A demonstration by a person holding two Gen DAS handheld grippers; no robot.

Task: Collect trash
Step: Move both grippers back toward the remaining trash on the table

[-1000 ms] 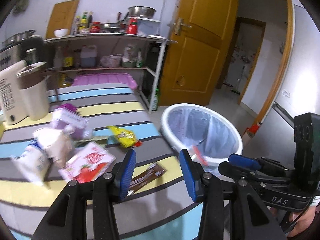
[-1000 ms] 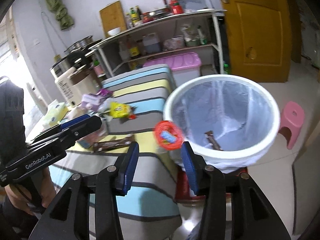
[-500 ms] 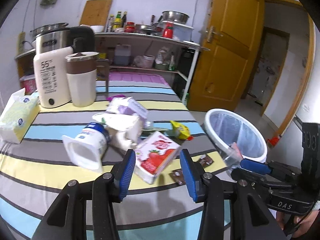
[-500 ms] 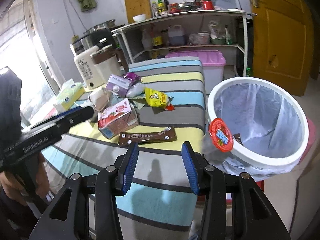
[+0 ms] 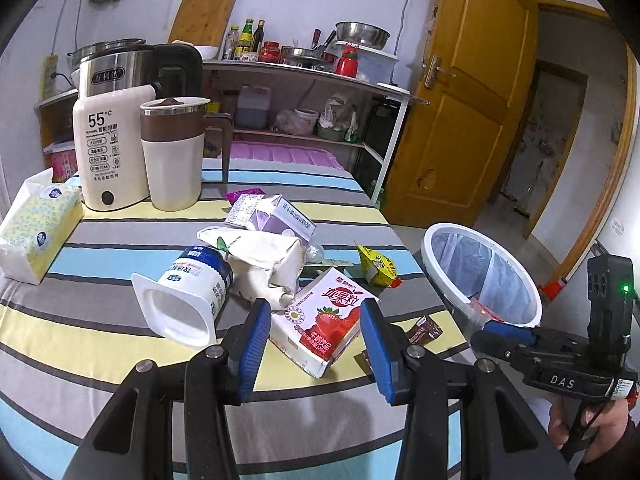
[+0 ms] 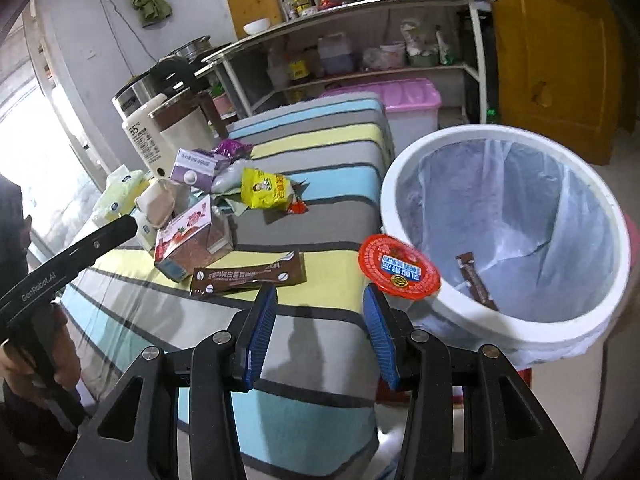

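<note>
One brown wrapper (image 6: 476, 280) lay inside the bin (image 6: 404, 168); beside it, strawberry carton (image 5: 326, 320), yogurt cup (image 5: 188, 296) and sachet (image 6: 248, 278) remained on the surface (image 5: 100, 344). Left gripper (image 5: 312, 340) and right gripper (image 6: 318, 336): jaws parted, empty.

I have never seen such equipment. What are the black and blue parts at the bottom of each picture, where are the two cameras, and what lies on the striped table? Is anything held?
There is no robot here. A person holds one hand tool in each hand, and each tool has two blue-padded fingers. A wide-angle camera sits on each tool and looks forward along its fingers, so one picture comes from the left gripper and the other from the right gripper. Each view also shows the other tool at its edge.

On the striped tablecloth lie a strawberry milk carton, an empty yogurt cup, a purple carton, a yellow snack packet and a brown coffee sachet. A white trash bin stands beside the table, with a red lid at its rim.

Both tools are open and hold nothing.
</note>
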